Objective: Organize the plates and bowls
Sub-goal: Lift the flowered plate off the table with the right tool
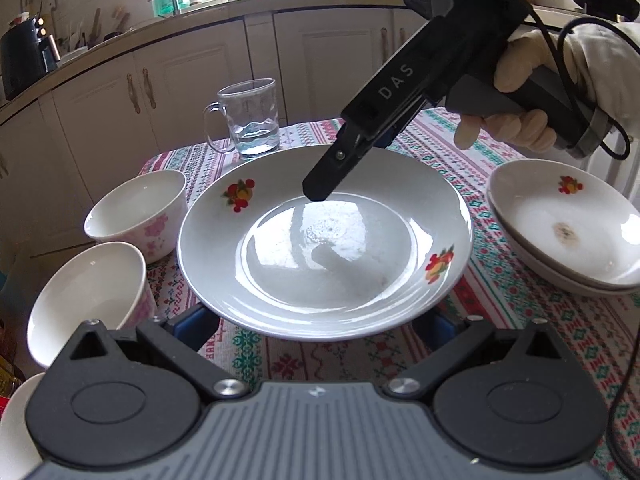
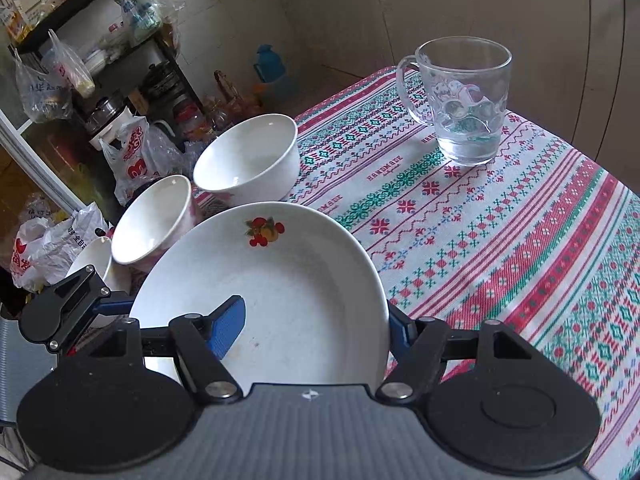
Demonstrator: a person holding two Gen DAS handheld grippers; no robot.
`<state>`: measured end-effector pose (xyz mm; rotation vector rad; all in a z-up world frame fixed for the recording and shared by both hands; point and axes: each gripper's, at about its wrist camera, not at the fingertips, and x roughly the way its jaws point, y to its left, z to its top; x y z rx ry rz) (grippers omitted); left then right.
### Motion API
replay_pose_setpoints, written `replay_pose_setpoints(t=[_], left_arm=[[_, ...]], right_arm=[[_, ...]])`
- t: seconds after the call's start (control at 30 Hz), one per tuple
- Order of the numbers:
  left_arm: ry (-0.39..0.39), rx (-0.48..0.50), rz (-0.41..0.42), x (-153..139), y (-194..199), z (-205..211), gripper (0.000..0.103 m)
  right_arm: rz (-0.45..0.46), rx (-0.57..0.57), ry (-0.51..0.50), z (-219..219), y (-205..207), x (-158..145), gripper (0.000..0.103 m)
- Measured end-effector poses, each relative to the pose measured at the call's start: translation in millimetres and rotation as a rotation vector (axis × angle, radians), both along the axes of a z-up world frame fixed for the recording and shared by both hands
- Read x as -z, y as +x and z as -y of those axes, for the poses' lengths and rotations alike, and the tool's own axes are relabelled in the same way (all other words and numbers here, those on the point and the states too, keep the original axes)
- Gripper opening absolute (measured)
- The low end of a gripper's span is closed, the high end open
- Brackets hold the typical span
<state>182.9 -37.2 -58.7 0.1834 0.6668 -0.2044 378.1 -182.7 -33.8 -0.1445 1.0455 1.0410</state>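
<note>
Left wrist view: left gripper (image 1: 318, 322) clasps the white fruit-printed ceramic plate (image 1: 324, 236) by opposite rims above the patterned tablecloth (image 1: 520, 320). Right wrist view: right gripper (image 2: 316, 322) pinches this plate's (image 2: 280, 280) rim, one blue pad (image 2: 228, 326) inside.

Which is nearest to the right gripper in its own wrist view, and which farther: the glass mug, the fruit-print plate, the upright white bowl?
1. Fruit-print plate, clamped by the right gripper.
2. Upright white bowl, beyond the plate, left.
3. Glass mug, far right.
</note>
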Motion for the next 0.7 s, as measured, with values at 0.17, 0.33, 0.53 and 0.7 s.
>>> replay_pose_setpoints(t=[0.17,0.33,0.53,0.7], left_arm=[[0.012,0.025,0.008,-7.5,-12.0,1.4,0.101],[0.017,0.053,0.015,-13.4,-21.7,3.9,0.101],[0.025,0.084,0.022,-19.1,-31.3,8.4,0.101],[0.032,0.111,0.029,-22.7,-40.8,14.2,0.101]], right_arm=[[0.008,0.017,0.006,6.5,-16.0,-8.0,0.077],[0.021,0.038,-0.002,13.2,-31.4,-13.4,0.077],[0.031,0.065,0.005,24.1,-47.7,-19.2,0.077],[0.041,0.087,0.007,36.1,-60.5,-23.6,0.077]])
